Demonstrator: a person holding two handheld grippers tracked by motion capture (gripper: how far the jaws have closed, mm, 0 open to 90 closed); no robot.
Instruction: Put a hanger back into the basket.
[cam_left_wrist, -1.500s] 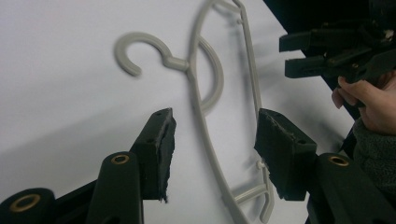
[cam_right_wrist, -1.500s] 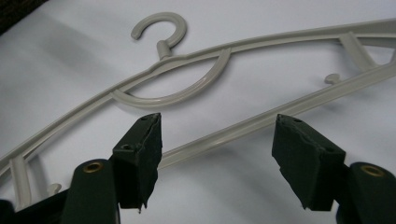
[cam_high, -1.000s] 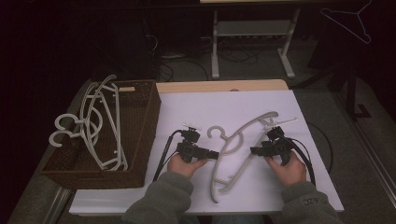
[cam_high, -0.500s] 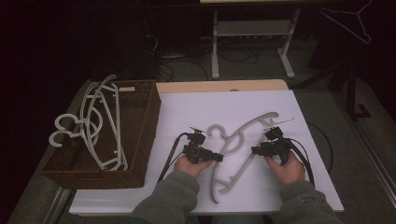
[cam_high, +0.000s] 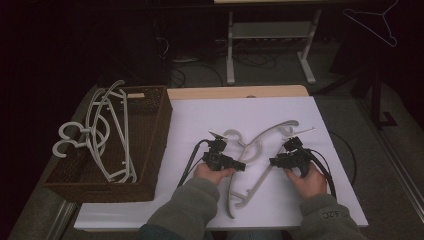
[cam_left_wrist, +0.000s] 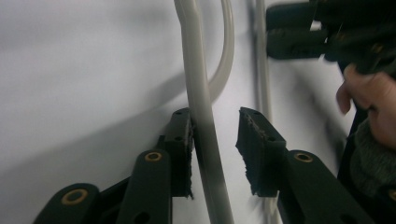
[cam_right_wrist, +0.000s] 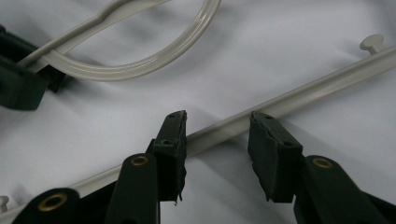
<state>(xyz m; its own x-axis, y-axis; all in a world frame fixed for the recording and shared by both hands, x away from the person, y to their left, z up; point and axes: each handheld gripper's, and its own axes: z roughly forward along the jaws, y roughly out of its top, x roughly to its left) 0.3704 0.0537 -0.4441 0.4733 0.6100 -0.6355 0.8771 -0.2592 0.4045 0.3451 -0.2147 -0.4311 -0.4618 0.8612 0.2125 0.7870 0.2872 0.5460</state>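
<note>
Right of the brown wicker basket (cam_high: 150, 145), a pale grey plastic hanger (cam_high: 260, 150) lies flat. Left gripper (cam_high: 227, 162) and right gripper (cam_high: 280, 161) have just been closing around it, jaws still apart, so lifting seems imminent.

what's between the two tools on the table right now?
The pale grey plastic hanger on the white table sheet. In the high view it lies slantwise between the left tool and right tool, whose jaws have just been closing around its bars.
</note>
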